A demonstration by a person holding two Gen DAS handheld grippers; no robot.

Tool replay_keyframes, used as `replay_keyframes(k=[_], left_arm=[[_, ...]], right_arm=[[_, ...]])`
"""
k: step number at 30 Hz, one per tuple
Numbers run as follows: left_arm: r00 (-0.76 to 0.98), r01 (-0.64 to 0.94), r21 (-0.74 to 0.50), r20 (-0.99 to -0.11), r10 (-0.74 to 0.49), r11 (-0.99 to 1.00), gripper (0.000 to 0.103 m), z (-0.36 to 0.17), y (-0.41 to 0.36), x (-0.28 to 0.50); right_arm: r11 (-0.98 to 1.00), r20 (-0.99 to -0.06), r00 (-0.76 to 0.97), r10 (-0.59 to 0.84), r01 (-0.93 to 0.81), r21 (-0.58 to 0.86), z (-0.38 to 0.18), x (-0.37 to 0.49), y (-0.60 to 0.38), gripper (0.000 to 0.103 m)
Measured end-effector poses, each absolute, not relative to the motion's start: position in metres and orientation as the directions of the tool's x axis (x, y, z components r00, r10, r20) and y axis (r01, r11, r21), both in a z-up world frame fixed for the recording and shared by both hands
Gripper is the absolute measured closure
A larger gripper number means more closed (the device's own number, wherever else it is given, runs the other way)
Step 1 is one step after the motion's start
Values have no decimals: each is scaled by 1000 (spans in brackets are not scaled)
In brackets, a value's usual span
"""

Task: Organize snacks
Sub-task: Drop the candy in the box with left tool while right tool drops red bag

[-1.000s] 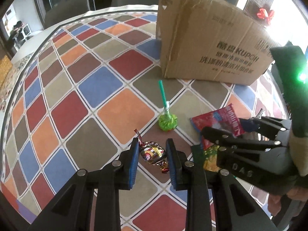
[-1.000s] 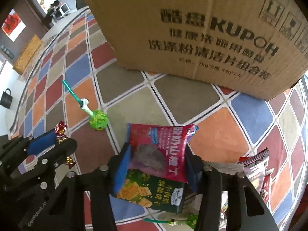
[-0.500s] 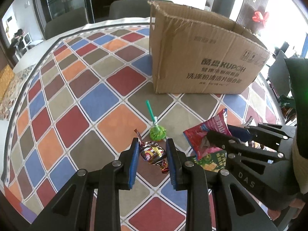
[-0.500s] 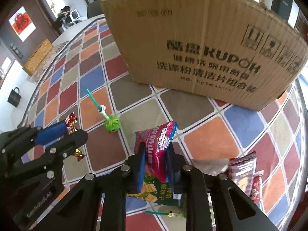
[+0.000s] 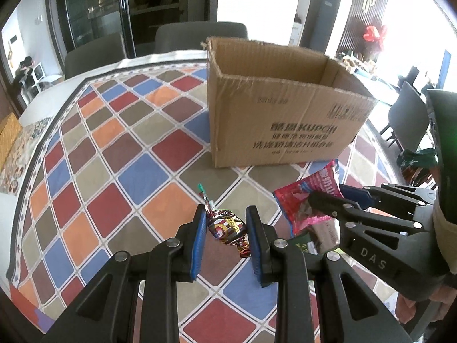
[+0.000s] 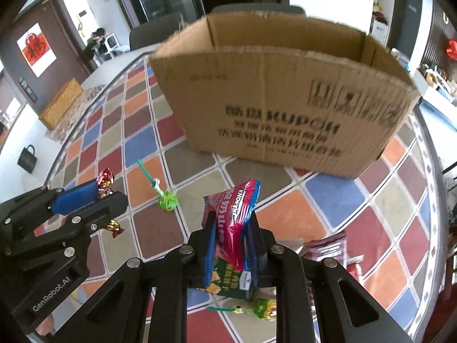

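1. Snack packet, pink-red crinkled foil [image 6: 232, 223], pinched upright in the right gripper [image 6: 230, 243], long axis vertical.
2. Foil-wrapped candy [image 5: 227, 228], clamped by the left gripper [image 5: 227, 238].
3. Right view alone shows the whole green lollipop [image 6: 167, 200] lying on the table.
4. Open brown cardboard box [image 5: 274, 117], farthest.

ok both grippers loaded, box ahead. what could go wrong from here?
1. The red snack packet is pinched low in the right gripper; its top flops and may catch the cardboard box rim.
2. The left gripper grips the foil candy by its body; it could slip.
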State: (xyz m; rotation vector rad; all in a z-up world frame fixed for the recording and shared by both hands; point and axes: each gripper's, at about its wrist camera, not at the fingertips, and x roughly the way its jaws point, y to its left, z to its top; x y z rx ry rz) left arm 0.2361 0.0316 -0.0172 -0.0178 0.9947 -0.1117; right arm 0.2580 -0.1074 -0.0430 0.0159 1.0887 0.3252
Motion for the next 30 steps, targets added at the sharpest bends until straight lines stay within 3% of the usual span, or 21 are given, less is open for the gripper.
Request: replay_keyframes(k=[16,30], left_arm=[[631,104,-67,-767,-118,992,75,41,21,251],[654,127,-55,-747,-125,990,75,67,9,284]], right_arm=[[961,-746,610,267,-226,159,42,260,-136,83],[967,-695,672,256,-182,180,73,278,-151,83]])
